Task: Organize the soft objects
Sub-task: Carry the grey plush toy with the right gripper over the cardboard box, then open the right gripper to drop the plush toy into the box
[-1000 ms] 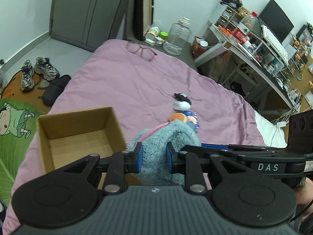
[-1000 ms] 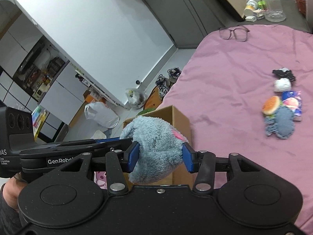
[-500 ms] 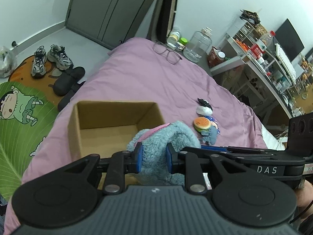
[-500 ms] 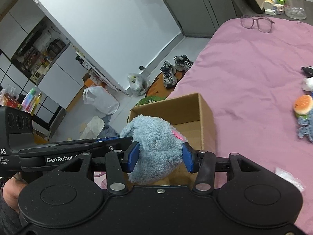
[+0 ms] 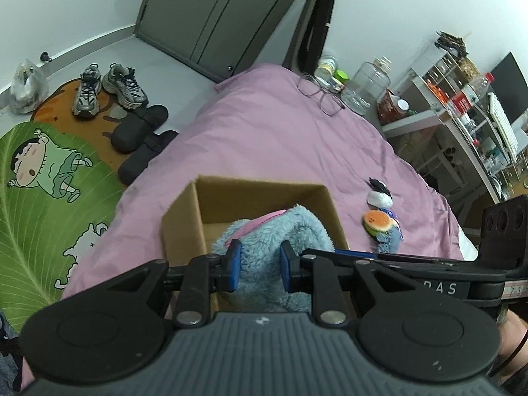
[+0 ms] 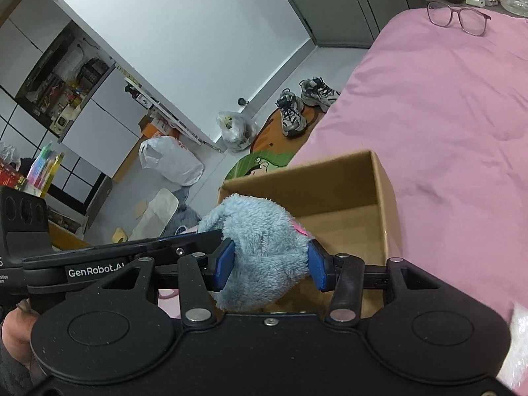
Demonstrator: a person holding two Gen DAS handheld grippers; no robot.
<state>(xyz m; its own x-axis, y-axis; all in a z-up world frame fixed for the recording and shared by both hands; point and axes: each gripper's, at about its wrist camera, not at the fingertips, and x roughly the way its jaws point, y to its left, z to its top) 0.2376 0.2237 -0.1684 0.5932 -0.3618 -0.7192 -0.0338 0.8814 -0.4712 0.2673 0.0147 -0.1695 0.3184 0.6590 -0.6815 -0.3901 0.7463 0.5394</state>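
While both your left hand-held gripper (image 5: 259,265) and right hand-held gripper (image 6: 269,265) pinch the blue fleece plush (image 5: 274,234) above the cardboard box (image 5: 184,217), lower it inside, then spread both.

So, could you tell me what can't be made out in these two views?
- Blue plush toy: its lower part is hidden behind the gripper bodies, both views.
- Cardboard box: the plush and fingers cover its near floor.
- Small soft toys: too small to identify, left wrist view.

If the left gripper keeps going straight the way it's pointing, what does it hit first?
Probably the open cardboard box on the pink bedspread. The left gripper, shut on the blue plush toy, points into its opening; depth is unclear.
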